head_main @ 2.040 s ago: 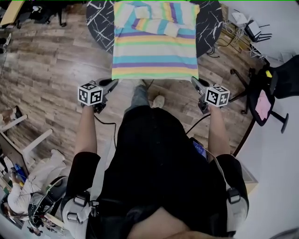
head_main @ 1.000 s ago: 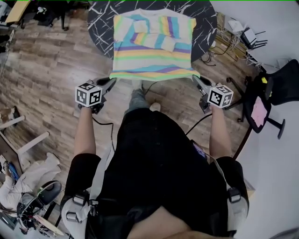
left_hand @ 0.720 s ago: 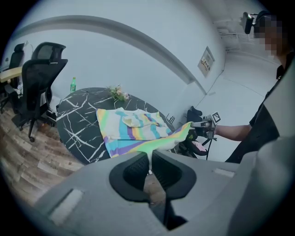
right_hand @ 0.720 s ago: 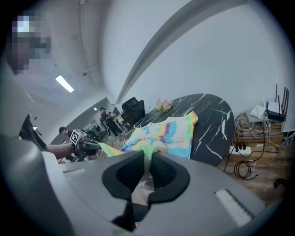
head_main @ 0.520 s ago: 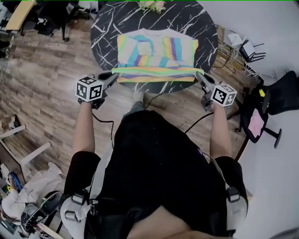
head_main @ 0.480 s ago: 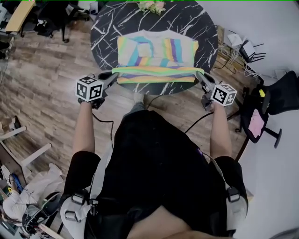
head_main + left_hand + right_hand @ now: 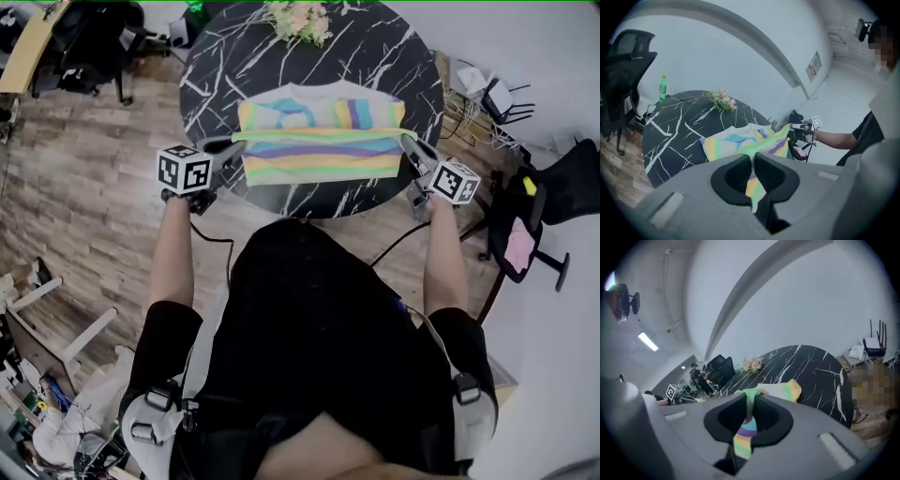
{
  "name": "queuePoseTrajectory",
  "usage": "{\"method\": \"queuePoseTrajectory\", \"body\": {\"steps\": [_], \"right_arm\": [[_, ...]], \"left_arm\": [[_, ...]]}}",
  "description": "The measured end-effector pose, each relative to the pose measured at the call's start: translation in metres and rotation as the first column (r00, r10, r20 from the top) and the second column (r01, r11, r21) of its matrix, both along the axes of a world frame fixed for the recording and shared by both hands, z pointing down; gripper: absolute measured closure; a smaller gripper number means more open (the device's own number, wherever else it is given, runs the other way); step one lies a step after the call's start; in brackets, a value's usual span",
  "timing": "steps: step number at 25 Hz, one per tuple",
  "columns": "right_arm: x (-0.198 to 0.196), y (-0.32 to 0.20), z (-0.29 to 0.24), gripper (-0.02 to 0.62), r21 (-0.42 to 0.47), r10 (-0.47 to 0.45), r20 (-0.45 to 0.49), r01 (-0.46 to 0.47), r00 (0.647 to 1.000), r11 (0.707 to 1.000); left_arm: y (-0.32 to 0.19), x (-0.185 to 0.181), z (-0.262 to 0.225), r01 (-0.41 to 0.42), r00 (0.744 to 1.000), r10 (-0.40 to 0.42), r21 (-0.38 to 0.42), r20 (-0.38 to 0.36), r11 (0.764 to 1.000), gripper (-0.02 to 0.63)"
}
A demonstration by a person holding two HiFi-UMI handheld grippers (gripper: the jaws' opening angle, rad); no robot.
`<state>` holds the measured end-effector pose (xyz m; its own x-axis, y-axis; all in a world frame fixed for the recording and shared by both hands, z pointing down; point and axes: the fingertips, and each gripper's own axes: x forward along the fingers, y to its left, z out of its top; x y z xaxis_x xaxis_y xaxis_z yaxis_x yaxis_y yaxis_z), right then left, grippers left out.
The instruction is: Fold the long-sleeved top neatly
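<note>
Head view: left hand-held gripper and right hand-held gripper each clamp the striped top.

Premises: office-type workroom.

Evidence:
- Wood-plank floor, plain white walls, ceiling strip light.
- Round black marble-pattern desk at centre; flower bunch at far edge; green bottle by rim.
- Black swivel chairs far left; further chair right, pink pad on seat.
- Router and cable tangle far right by wall.
- Loose clutter near left.
</note>
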<state>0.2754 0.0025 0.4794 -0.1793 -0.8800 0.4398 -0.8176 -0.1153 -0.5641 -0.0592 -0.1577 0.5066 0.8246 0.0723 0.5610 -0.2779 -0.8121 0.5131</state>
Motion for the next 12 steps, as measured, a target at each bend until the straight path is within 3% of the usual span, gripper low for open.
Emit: {"method": "queuePoseTrajectory", "body": {"steps": [6, 12], "right_arm": [[0.012, -0.023, 0.021, 0.571, -0.043, 0.075, 0.025, -0.074, 0.997, 0.996], [0.023, -0.049, 0.046, 0.571, -0.094, 0.133, 0.100, -0.124, 0.986, 0.988]], "left_arm": [[-0.024, 0.015, 0.021, -0.023, 0.999, 0.024, -0.042, 0.029, 0.999, 0.578], [-0.046, 0.021, 0.051, 0.081, 0.995, -0.069, -0.169, 0.076, 0.982, 0.577]]}}
